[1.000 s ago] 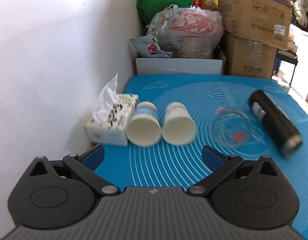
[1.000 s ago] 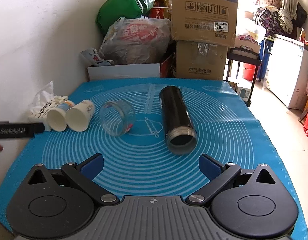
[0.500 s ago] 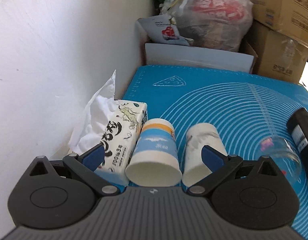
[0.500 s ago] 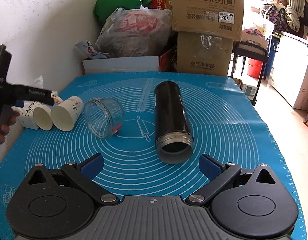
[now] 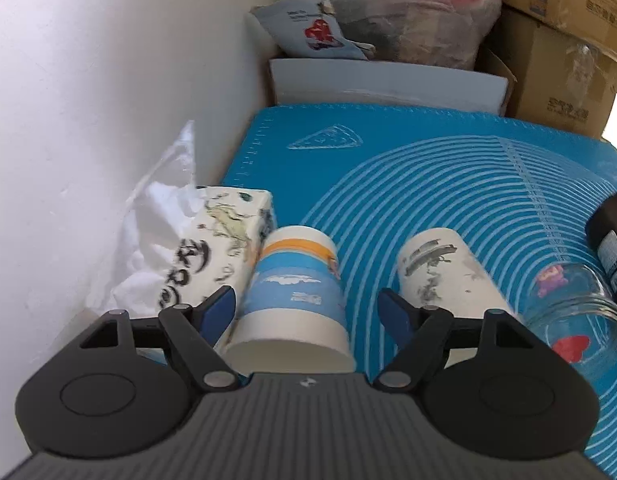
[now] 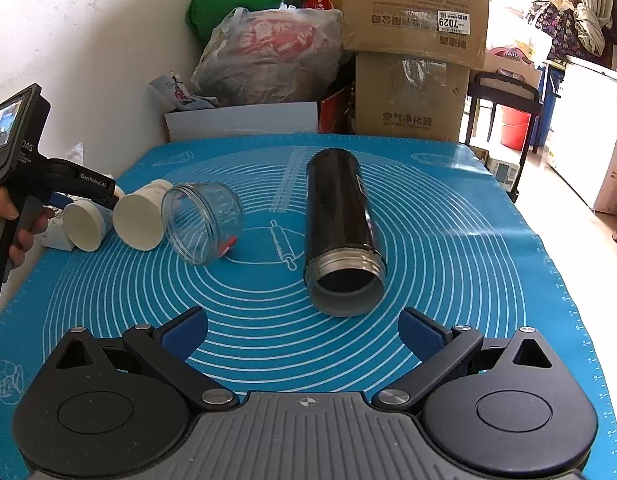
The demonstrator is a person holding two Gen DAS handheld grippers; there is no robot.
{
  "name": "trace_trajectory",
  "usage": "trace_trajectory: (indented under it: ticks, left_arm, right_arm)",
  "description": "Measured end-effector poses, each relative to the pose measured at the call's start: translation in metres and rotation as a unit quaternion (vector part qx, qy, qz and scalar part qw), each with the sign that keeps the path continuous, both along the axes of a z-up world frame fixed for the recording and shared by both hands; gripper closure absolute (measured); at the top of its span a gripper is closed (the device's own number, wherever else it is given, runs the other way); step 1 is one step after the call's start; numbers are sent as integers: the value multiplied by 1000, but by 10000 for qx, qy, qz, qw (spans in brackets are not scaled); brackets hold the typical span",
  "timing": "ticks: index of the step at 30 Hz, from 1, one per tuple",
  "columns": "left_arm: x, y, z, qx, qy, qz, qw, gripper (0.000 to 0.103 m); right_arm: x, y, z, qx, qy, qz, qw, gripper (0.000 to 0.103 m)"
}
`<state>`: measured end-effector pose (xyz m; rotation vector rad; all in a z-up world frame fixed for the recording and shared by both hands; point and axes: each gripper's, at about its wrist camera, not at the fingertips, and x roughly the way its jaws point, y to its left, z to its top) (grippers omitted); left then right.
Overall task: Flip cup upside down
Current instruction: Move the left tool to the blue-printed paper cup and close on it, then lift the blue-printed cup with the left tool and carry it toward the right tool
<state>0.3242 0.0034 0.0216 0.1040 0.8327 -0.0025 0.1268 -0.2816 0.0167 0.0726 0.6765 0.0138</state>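
A blue-and-white paper cup (image 5: 294, 300) lies on its side on the blue mat (image 5: 388, 184), mouth toward me. My left gripper (image 5: 308, 312) is open, its fingers on either side of this cup, not touching it. The cup also shows in the right wrist view (image 6: 84, 224), with the left gripper (image 6: 84, 196) over it. A white paper cup (image 5: 448, 276) lies on its side to the right. My right gripper (image 6: 304, 330) is open and empty above the mat's near edge.
A tissue pack (image 5: 204, 264) lies against the white wall (image 5: 108, 100) left of the cups. A clear glass jar (image 6: 204, 222) and a black flask (image 6: 340, 228) lie on their sides mid-mat. Boxes (image 6: 412, 44) and bags (image 6: 268, 56) stand behind the mat.
My left gripper has moved forward and down to the blue-and-white cup, so its fingers now straddle it. The right gripper has shifted slightly closer to the flask.
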Motion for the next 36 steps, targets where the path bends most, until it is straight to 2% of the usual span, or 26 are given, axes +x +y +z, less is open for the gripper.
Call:
trace_trajectory:
  ticks: [10,12,13,22,30,36]
  left_arm:
    - [5,-8,-7,447,86,-1,9990,28]
    - [6,-9,-7,531,125,13,9985,33]
    - [7,-10,-7,605,133,44,9981,43]
    - [-5,-14,-1,830,60,-103,9965,45]
    - [-55,-16,22,393,-113,-361,9985,45]
    - [-117,-31,14,62,-31,-685,9976,45]
  right_arm:
    - [1,-4,-5,35,41,-41,10000,0]
    - [2,-3,-6,33,56,-45,10000,0]
    - [2,-3,-6,39,64,-49,10000,0]
    - [3,-2,-7,57,74,-52,9999,0]
    - [-6,0,-2,83,70,-64,9999,0]
    - [-22,10,5,130,91,11,9999,0]
